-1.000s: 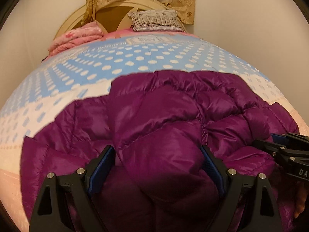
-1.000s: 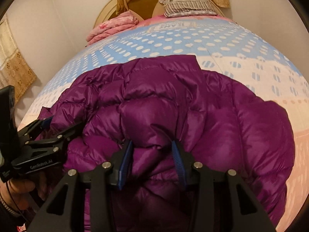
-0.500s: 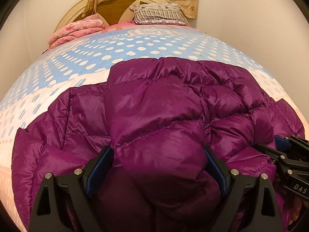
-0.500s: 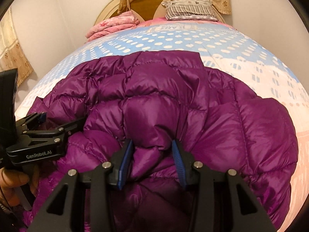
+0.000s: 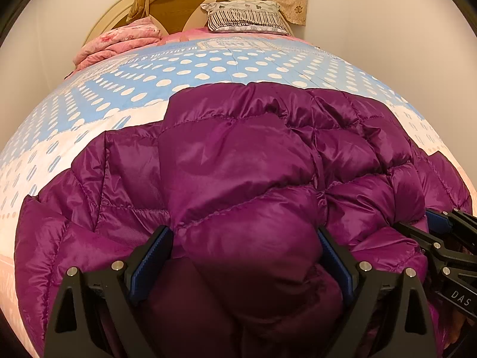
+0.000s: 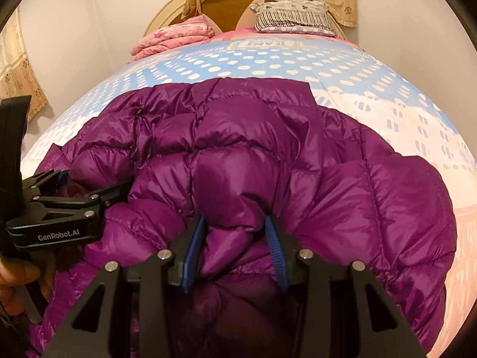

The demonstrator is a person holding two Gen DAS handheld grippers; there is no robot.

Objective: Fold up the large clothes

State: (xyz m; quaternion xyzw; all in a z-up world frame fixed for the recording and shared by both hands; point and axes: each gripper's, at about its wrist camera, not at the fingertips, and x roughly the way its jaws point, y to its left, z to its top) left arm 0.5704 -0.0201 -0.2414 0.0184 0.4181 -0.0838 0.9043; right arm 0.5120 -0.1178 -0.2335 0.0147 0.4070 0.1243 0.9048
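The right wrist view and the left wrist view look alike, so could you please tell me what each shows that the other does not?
Only the right wrist view shows a person's hand holding the left claw from the side, a beige curtain at the left edge, and the right claw pinching a narrow fold of the purple jacket.

Only the left wrist view shows the left claw's own wide jaws with a thick bulge of jacket between them.

Both show the jacket on the dotted blue bedspread, the striped pillow, the pink bedding and the headboard.
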